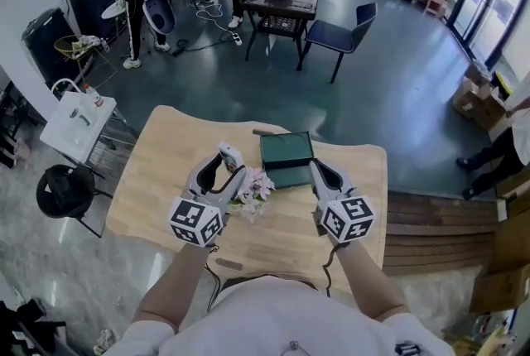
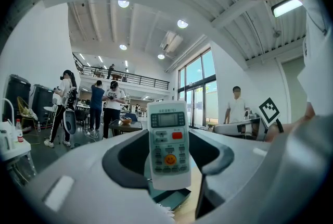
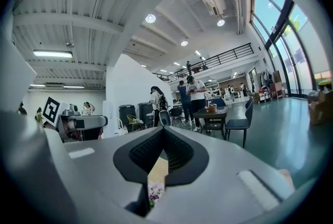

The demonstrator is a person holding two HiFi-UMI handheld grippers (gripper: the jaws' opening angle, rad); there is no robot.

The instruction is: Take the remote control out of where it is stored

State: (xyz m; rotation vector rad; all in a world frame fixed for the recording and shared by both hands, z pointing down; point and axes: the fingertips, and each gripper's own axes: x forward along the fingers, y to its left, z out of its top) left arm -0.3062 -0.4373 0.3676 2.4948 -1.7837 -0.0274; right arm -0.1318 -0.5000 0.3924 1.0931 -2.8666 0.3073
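1. My left gripper (image 1: 229, 167) pinches the white remote (image 2: 167, 139) between its jaws. The remote stands upright, its screen and buttons facing the gripper's camera.
2. The remote is out of the green box (image 1: 286, 147), held above the wooden table (image 1: 166, 156) just left of the box.
3. The box sits near the table's far edge, its dark green inside facing up. A paler green panel lies against its near side.
4. Pale flowers (image 1: 252, 189) lie on the table between my grippers.
5. My right gripper (image 1: 318, 174) has its jaws pressed together on nothing, just beside the box's near right corner.
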